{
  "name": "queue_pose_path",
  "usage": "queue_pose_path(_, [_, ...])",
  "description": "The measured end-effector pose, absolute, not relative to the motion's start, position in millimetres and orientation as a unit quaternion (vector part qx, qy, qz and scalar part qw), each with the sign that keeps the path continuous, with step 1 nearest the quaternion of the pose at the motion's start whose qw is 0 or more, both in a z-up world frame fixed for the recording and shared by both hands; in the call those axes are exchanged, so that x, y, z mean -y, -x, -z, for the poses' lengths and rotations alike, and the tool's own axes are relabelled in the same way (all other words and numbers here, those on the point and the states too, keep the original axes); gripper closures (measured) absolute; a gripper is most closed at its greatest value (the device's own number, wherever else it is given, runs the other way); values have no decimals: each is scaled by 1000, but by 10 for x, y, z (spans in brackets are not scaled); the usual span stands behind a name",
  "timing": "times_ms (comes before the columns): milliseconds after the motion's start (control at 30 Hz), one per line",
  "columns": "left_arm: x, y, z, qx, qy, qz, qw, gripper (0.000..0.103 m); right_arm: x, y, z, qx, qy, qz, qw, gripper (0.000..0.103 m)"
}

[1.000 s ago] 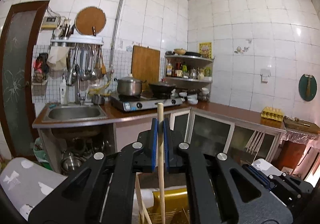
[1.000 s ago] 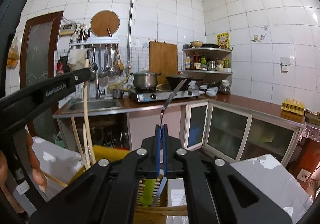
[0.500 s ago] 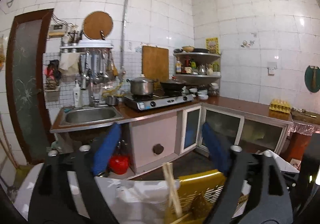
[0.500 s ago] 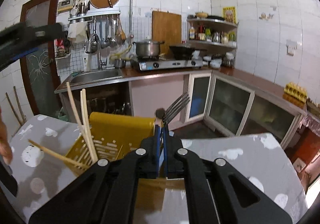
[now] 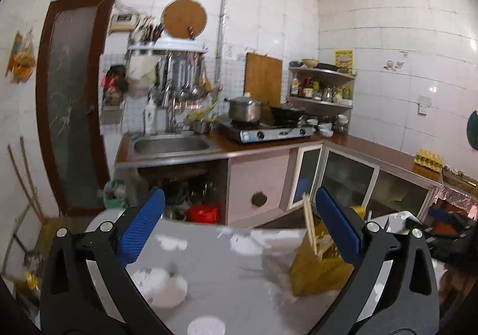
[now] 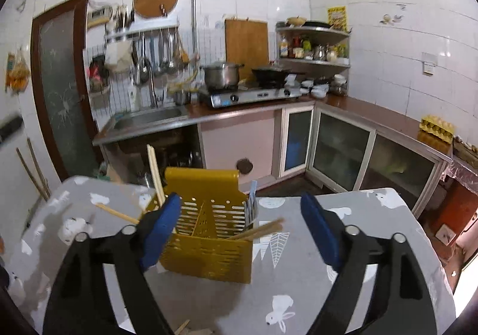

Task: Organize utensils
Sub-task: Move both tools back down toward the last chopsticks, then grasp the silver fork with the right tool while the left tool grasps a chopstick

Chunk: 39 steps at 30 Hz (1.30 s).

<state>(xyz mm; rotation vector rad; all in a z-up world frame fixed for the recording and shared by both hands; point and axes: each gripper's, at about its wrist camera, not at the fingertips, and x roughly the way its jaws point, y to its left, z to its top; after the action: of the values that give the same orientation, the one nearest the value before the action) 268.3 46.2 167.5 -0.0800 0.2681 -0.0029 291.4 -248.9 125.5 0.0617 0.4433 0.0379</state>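
Note:
A yellow slotted utensil basket (image 6: pixel 206 233) stands on the grey patterned table (image 6: pixel 358 215); it also shows in the left wrist view (image 5: pixel 316 272) at the right. Wooden chopsticks (image 6: pixel 155 173) stand in its left part and more chopsticks (image 6: pixel 260 229) lean out at the right. A fork (image 6: pixel 251 203) stands in the right compartment. My right gripper (image 6: pixel 240 230) is open and empty, just in front of the basket. My left gripper (image 5: pixel 239 233) is open and empty, over the table left of the basket. Chopsticks (image 5: pixel 309 224) stick up from the basket in that view.
A loose chopstick (image 6: pixel 116 212) lies on the table left of the basket. Wooden pieces (image 6: pixel 182 326) lie near the front edge. Beyond the table are the sink counter (image 6: pixel 149 116), stove (image 6: pixel 251 96) and cabinets (image 6: pixel 343 152).
Both grippers have opened. The left let go of its chopstick into the basket and moved left. The right let go of the fork into the basket and drew back.

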Motion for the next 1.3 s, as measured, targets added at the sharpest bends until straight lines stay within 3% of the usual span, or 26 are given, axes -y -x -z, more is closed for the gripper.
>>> queue_pose_path(467, [-587, -2249, -538, -249, 15, 9, 968, 5, 2492, -2031, -458, -304, -65, 46, 949, 19])
queue_pose_path(733, [-609, -2197, -202, -275, -2, 16, 961, 5, 2360, -1932, 118, -360, -72, 79, 927, 20])
queue_pose_path(900, [-792, -2335, -70, -299, 0, 12, 954, 5, 2187, -2011, 309, -393, -74, 81, 913, 37])
queue_pose_path(1067, [-942, -2436, 35, -316, -1, -1, 949, 5, 1959, -2141, 403, -421, -80, 75, 900, 44])
queue_pose_path(1300, [-992, -2457, 65, -322, 7, 1, 947, 5, 1728, -2344, 561, -467, -91, 76, 876, 69])
